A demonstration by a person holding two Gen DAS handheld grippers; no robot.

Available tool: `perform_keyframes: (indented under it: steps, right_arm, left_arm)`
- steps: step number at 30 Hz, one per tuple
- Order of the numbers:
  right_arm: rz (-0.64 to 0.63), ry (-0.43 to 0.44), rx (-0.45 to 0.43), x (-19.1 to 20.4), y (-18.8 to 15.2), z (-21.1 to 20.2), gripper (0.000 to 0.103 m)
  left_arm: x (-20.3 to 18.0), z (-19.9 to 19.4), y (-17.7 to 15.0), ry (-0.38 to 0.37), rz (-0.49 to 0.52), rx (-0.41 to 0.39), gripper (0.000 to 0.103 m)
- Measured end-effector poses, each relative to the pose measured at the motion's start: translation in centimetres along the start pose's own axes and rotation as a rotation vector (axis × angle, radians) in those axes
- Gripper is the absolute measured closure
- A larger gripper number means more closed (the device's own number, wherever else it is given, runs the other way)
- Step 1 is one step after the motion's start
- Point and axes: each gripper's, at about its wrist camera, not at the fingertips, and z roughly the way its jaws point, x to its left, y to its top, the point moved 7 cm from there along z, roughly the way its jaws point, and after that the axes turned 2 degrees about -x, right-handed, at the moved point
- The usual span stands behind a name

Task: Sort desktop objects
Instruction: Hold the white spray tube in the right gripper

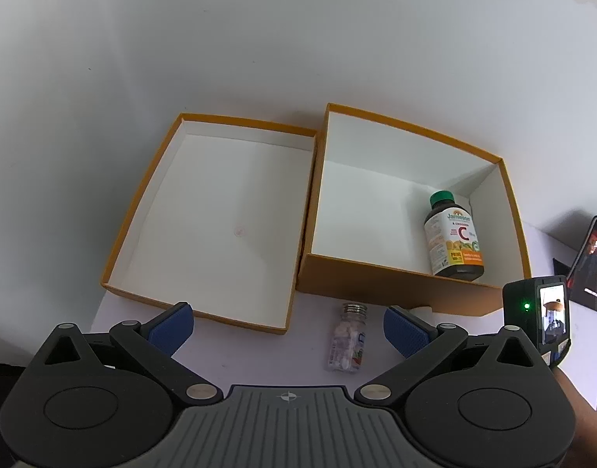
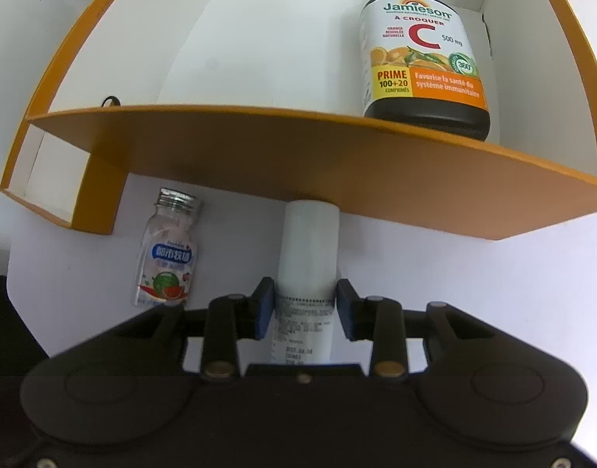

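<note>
Black hand-held gripper, blue pads

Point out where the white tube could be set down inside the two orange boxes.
The shallow orange tray is bare across its whole floor. In the deeper orange box, the left and middle floor is free; only the right corner is crowded by the vitamin C bottle. The right hand-held gripper holds the white tube.

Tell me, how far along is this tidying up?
One item looks sorted: the vitamin C bottle lies inside the deeper orange box. In hand: the right tool is closed on a white tube just in front of that box. Left: the small candy bottle lies on the table, with the left tool open above it. The shallow orange tray holds nothing.
</note>
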Motion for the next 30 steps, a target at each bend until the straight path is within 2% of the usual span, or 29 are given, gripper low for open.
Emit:
perform_keyframes:
  steps: [16,24,25,30]
  right_arm:
    - [-0.022,-0.015,-0.021,1.2,-1.7,-1.1,0.07]
    - [-0.102,0.004,-0.161,2.6,-2.5,-5.4,0.071]
    - [-0.102,0.005,-0.169,2.1,-1.0,-5.4,0.071]
    - [-0.117,0.014,-0.243,-0.3,0.5,-5.5,0.071]
  left_arm:
    - [0.4,-0.5,-0.5,-0.015,0.001,-0.004,0.0]
    - [0.6,-0.5,-0.5,-0.02,0.003,-0.007,0.0]
    - [0.6,-0.5,-0.5,-0.02,0.004,-0.008,0.0]
    - [0.3,-0.4,-0.4,-0.027,0.01,-0.007,0.0]
